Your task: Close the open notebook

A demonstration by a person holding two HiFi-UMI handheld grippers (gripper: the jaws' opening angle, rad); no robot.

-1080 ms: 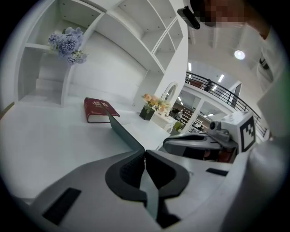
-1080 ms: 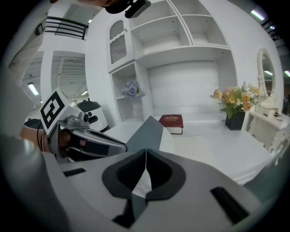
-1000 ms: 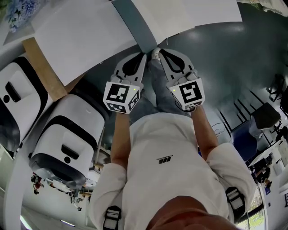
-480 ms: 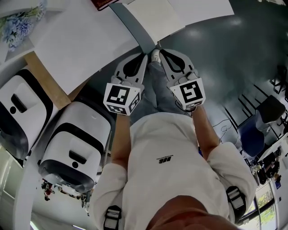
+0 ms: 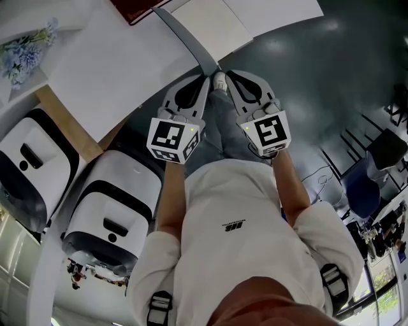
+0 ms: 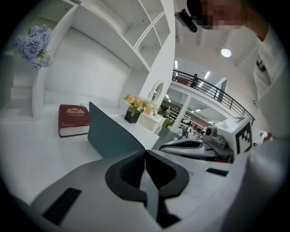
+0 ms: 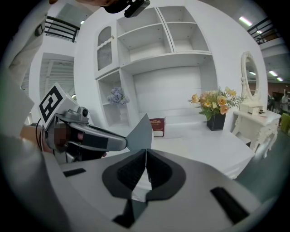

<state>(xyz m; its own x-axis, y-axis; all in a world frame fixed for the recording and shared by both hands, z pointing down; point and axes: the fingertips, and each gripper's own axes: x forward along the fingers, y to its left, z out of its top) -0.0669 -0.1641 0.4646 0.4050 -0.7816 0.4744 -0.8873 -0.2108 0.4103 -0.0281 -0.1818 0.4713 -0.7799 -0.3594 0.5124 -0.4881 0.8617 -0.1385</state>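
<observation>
The notebook lies at the near edge of the white table [image 5: 108, 70]. Its teal cover [image 5: 185, 35] [image 6: 113, 136] [image 7: 141, 133] stands lifted on edge above the white pages [image 5: 213, 25]. My left gripper [image 5: 205, 79] [image 6: 145, 153] and right gripper [image 5: 224, 74] [image 7: 146, 152] sit side by side at the cover's near end. Both are shut, and the teal sheet runs into each pair of jaw tips. White page and teal show through the gap under the right jaws. From the right gripper view, the left gripper [image 7: 122, 142] touches the cover from the left.
A dark red book [image 5: 137, 7] [image 6: 72, 120] [image 7: 157, 127] lies further back on the table. A black pot of flowers [image 6: 132, 115] [image 7: 216, 120] stands near the far right. Blue flowers [image 5: 25, 51] sit by the white shelving. White rounded machines [image 5: 108, 210] stand on the floor at the left.
The head view has drifted, so the table slid down-left and the red book came into view at the top. Both grippers stay shut at the cover's near end.
</observation>
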